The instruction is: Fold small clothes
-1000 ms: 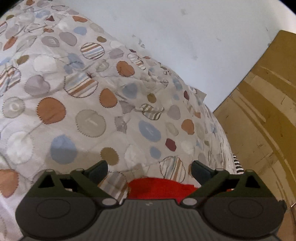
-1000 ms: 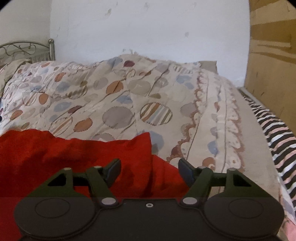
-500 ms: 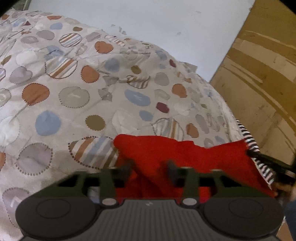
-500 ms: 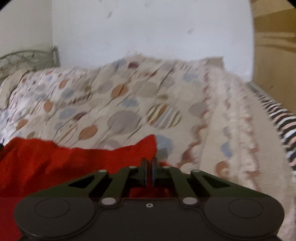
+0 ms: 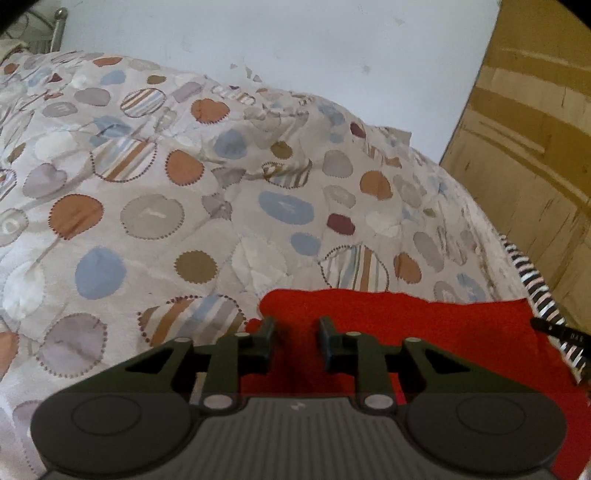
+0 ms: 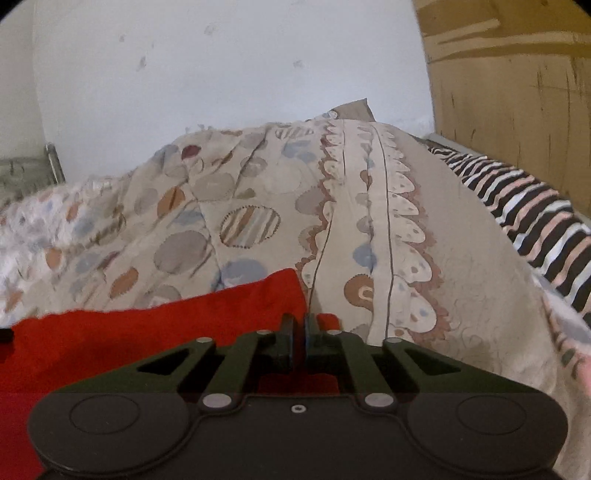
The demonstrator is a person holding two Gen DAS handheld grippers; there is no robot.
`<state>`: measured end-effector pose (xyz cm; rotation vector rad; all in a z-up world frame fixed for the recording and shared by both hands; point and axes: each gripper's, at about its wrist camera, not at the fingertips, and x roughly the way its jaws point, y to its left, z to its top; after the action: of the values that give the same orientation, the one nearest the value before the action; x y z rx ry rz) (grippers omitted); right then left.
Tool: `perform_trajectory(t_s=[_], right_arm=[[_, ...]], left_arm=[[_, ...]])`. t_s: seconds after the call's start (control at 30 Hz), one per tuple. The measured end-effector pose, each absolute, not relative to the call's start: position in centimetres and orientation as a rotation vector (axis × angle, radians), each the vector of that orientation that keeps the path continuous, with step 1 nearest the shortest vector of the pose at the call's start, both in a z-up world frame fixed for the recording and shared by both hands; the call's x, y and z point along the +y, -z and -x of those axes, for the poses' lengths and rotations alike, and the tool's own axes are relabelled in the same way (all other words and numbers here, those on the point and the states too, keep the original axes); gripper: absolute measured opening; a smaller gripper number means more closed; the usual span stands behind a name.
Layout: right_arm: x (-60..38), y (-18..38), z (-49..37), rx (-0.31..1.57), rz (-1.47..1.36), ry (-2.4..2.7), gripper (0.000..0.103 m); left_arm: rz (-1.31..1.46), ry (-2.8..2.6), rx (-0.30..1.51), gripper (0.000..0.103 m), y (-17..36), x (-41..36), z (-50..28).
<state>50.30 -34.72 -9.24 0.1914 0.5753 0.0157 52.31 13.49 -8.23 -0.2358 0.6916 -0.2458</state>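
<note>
A red cloth (image 5: pixel 424 332) lies on the patterned quilt (image 5: pixel 184 206) and stretches between both grippers. My left gripper (image 5: pixel 295 341) is over its left corner, jaws narrowed to a small gap with red cloth between them. My right gripper (image 6: pixel 298 338) is shut on the red cloth (image 6: pixel 166 336) at its right corner. The tip of the right gripper (image 5: pixel 554 328) shows at the right edge of the left wrist view.
The quilt (image 6: pixel 258 221) covers a bed against a white wall (image 5: pixel 295 44). A striped black, white and pink fabric (image 6: pixel 535 218) lies along the bed's right side. A brown wooden panel (image 6: pixel 517 92) stands to the right. A metal bed frame (image 5: pixel 55 29) is at far left.
Both grippers were open over the red cloth a second ago. The right one closed on its corner, the left one narrowed onto its corner. Both moved with the cloth, which now spans between them.
</note>
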Motion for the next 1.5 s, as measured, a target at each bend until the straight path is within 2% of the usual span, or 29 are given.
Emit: perform_trajectory(t_s=[0.07, 0.1, 0.13, 0.2, 0.3, 0.33, 0.37, 0.4, 0.43, 0.5, 0.53, 0.67, 0.9, 1.03, 1.1, 1.17, 1.33, 1.5], right_arm=[[-34.4, 8.7, -49.5, 0.559, -0.173, -0.006, 0.025], [-34.2, 8.4, -49.0, 0.551, -0.155, -0.002, 0.034], [-34.0, 8.2, -48.5, 0.544, -0.142, -0.002, 0.045], [-33.6, 7.6, -47.1, 0.531, -0.115, -0.015, 0.061], [-32.5, 7.6, -44.6, 0.535, -0.071, -0.044, 0.072], [-32.2, 7.8, -43.9, 0.539, -0.055, -0.045, 0.076], [-31.7, 8.1, -43.1, 0.543, -0.037, -0.044, 0.078], [-31.3, 8.3, -42.5, 0.546, -0.019, -0.046, 0.082], [-30.9, 8.6, -41.9, 0.548, -0.005, -0.046, 0.085], [-30.5, 9.0, -41.0, 0.545, 0.018, -0.028, 0.091], [-30.5, 9.1, -40.7, 0.546, 0.019, -0.015, 0.095], [-30.9, 9.4, -40.0, 0.553, -0.021, 0.064, 0.102], [-31.1, 10.2, -39.1, 0.547, -0.016, 0.116, 0.102], [-29.5, 8.9, -39.0, 0.493, 0.089, 0.165, 0.102], [-28.5, 8.4, -39.1, 0.455, 0.16, 0.157, 0.102], [-27.8, 8.5, -39.7, 0.447, 0.194, 0.133, 0.102], [-28.2, 10.8, -41.8, 0.548, 0.189, 0.16, 0.102], [-30.8, 12.1, -41.7, 0.564, 0.015, 0.131, 0.102]], left_arm=[[0.255, 0.266, 0.698, 0.055, 7.9, 14.1, -51.7], [0.265, 0.272, 0.709, 0.06, 7.8, 14.3, -51.3], [0.275, 0.281, 0.715, 0.063, 7.7, 14.5, -50.9], [0.279, 0.314, 0.721, 0.063, 7.8, 14.6, -49.7], [0.266, 0.333, 0.751, 0.062, 8.5, 14.6, -48.3], [0.262, 0.341, 0.762, 0.058, 8.7, 14.6, -47.9], [0.255, 0.345, 0.766, 0.042, 9.0, 14.5, -47.6], [0.247, 0.342, 0.768, 0.031, 9.1, 14.4, -47.4], [0.246, 0.332, 0.774, 0.014, 9.2, 14.3, -47.2], [0.256, 0.288, 0.769, 0.008, 9.0, 14.2, -46.9], [0.247, 0.263, 0.75, 0.001, 8.6, 14.0, -46.7], [0.182, 0.174, 0.715, 0.0, 8.7, 13.3, -46.1], [0.204, 0.13, 0.719, 0.001, 10.0, 13.4, -45.8], [0.231, 0.101, 0.705, 0.018, 9.4, 13.2, -44.9], [0.226, 0.083, 0.679, 0.032, 9.0, 12.9, -44.2], [0.206, 0.06, 0.666, 0.062, 9.0, 12.4, -43.7], [0.134, 0.023, 0.701, 0.068, 10.6, 11.6, -43.7], [0.195, 0.013, 0.702, 0.076, 11.8, 12.6, -43.9]])
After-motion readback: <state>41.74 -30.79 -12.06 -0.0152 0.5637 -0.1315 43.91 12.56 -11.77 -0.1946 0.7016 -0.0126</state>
